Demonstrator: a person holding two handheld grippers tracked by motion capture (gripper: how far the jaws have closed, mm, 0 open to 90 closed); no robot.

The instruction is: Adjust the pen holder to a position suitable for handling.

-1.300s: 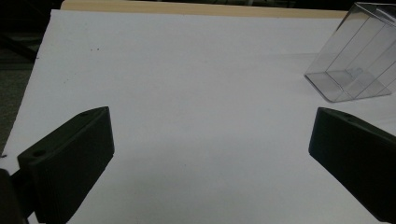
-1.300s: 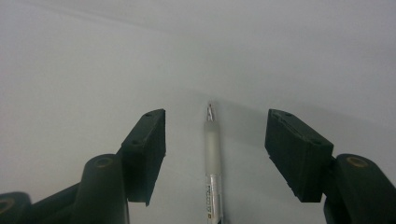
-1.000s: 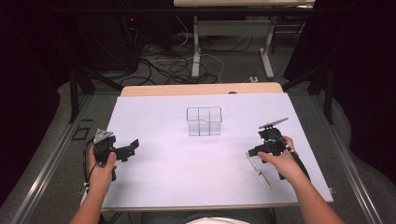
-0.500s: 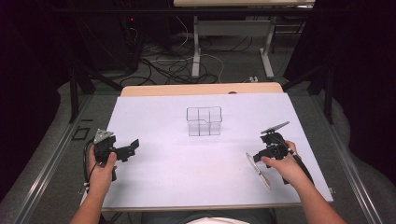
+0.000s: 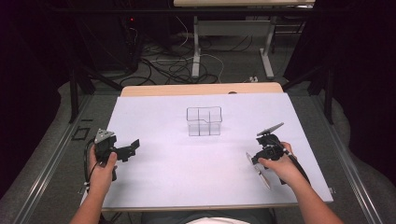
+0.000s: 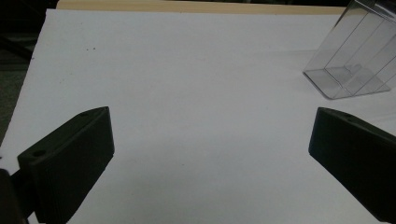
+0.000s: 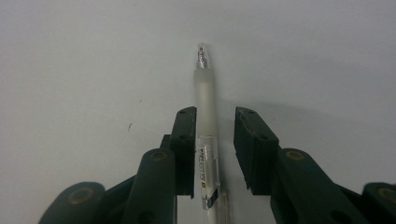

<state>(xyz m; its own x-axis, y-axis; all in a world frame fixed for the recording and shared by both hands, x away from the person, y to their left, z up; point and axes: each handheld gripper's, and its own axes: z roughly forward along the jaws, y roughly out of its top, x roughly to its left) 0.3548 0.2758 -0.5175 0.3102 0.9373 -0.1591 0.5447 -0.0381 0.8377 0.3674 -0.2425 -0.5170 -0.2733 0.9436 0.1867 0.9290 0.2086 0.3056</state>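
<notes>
Both grippers held low, forearms entering from below

The left gripper (image 5: 133, 147) is held with its fingers (image 6: 70, 163) spread wide; the right gripper (image 7: 214, 154) has just been closing, a narrow gap left on one side.

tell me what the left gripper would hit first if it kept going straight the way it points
Probably nothing soon: ahead of the left gripper, between its open jaws, lies only the bare white table cover. The clear plastic organizer sits off to the right of that line, though depth is hard to judge.

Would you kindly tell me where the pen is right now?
The pen lies on the white table cover at the person's right, between the right tool's jaws; the right gripper view shows it against one jaw, a gap to the other.
</notes>
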